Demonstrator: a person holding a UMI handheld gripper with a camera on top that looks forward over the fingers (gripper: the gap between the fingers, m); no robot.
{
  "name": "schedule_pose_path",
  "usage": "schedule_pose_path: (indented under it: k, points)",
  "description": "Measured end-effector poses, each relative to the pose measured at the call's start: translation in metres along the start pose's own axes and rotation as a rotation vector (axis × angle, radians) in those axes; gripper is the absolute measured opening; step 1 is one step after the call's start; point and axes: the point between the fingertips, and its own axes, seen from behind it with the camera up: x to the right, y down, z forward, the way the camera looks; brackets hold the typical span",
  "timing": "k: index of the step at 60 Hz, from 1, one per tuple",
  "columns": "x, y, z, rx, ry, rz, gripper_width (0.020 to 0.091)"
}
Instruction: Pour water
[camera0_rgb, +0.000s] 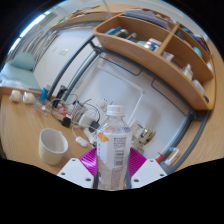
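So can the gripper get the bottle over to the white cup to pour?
Probably yes. The gripper looks shut on the water bottle, and the white cup stands close beside it on the wooden table with bare table between them. The bottle's cap looks still on, though.

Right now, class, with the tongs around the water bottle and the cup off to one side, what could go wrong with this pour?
1. The bottle appears to have its white cap on; if so, tipping it would pour nothing.
2. The white cup stands apart from the tongs, so an early tilt could spill onto the wooden table.
3. Cables and small devices lie just beyond the cup; stray water could reach them.
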Motion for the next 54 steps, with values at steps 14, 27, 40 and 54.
schedule_pose_path:
  k: [14, 27, 40, 54]
  points:
    - [-0.013, 0.014, 0.005, 0.092, -0.068, 0.475, 0.0376]
    - [-0.028, 0.038, 0.02, 0.079, -0.075, 0.58, 0.0386]
    - [-0.026, 0.04, 0.018, 0.116, -0.048, 0.581, 0.0387]
    - [-0.024, 0.042, 0.013, 0.1, -0.02, 0.542, 0.0566]
